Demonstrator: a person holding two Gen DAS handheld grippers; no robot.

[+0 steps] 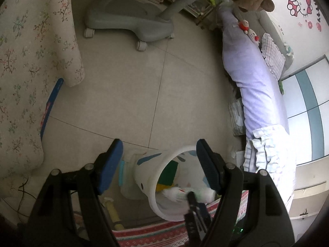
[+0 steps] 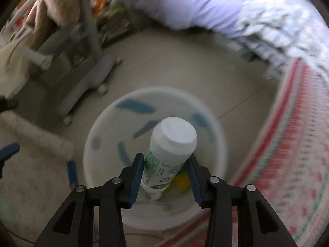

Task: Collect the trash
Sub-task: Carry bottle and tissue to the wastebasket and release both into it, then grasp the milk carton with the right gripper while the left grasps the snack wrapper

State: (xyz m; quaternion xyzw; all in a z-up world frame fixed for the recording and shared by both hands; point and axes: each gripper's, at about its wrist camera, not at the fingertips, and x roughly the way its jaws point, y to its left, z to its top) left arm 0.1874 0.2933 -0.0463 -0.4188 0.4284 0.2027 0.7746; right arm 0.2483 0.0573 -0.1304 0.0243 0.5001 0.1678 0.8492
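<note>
A white trash bin with blue marks (image 1: 152, 187) stands on the floor; green and yellow trash lies inside. My left gripper (image 1: 159, 154) is open and empty above its rim. In the right wrist view, my right gripper (image 2: 166, 164) is shut on a white bottle with a green label (image 2: 168, 154) and holds it right over the bin's (image 2: 102, 144) mouth. In the left wrist view the right gripper's tip (image 1: 193, 203) and the bottle (image 1: 181, 192) show blurred at the bin's opening.
A grey wheeled chair base (image 1: 131, 22) stands on the tiled floor beyond the bin. A floral quilt (image 1: 30, 61) hangs at left. A long purple pillow (image 1: 253, 78) lies at right. A red patterned rug (image 2: 287, 154) borders the bin.
</note>
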